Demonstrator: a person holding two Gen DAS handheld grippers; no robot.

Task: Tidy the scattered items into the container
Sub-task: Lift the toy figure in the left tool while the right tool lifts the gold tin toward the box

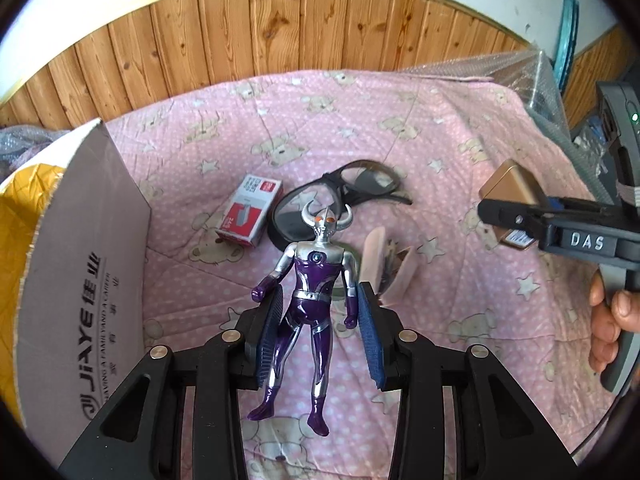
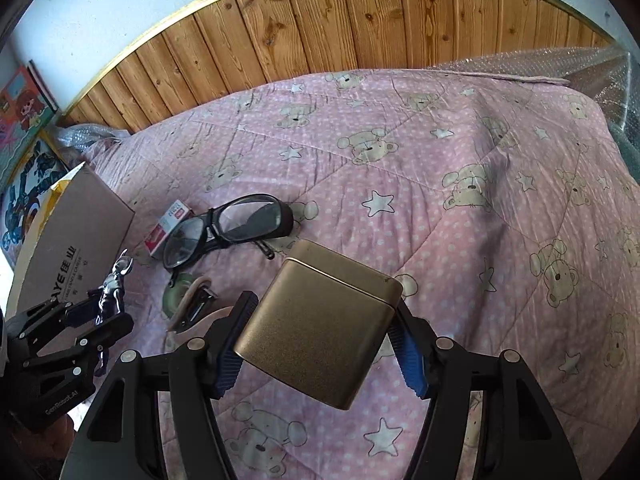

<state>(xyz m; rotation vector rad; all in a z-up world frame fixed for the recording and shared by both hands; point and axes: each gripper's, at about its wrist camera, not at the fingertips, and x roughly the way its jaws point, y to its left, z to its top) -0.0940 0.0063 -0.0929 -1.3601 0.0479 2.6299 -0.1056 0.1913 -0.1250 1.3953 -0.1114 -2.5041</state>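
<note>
Tidying looks barely begun, judging by how much lies loose on the pink quilted bed cover (image 2: 460, 128) with its bear and star print. The cardboard box (image 1: 84, 264), a plain brown carton with printed lettering on its flap, stands at the left edge; its inside is not visible, so what it already holds cannot be told.

The left gripper (image 1: 320, 332) has its jaws around the toy figure (image 1: 310, 280), a glossy hard-plastic hero in silver and purple with curved horns. The ribbed blue pads flank its waist and legs; the left pad seems to touch, while a narrow gap shows on the right, so the hold does not look clamped yet. Seen from the right wrist view, the figure appears raised near the box flap.

The right gripper (image 2: 320, 344) grasps a gold tin (image 2: 320, 320), a smooth brushed-metal box with rounded corners, tilted between the pads and lifted clear of the cover.

Left to collect, as far as can be seen:
- dark-framed goggles (image 2: 232, 228) with clear curved lenses
- a small red and white staple box (image 1: 250, 210) of thin card
- a pale pink stapler (image 2: 192, 308), beside a greenish roll (image 2: 176, 290) that is hard to identify
</note>
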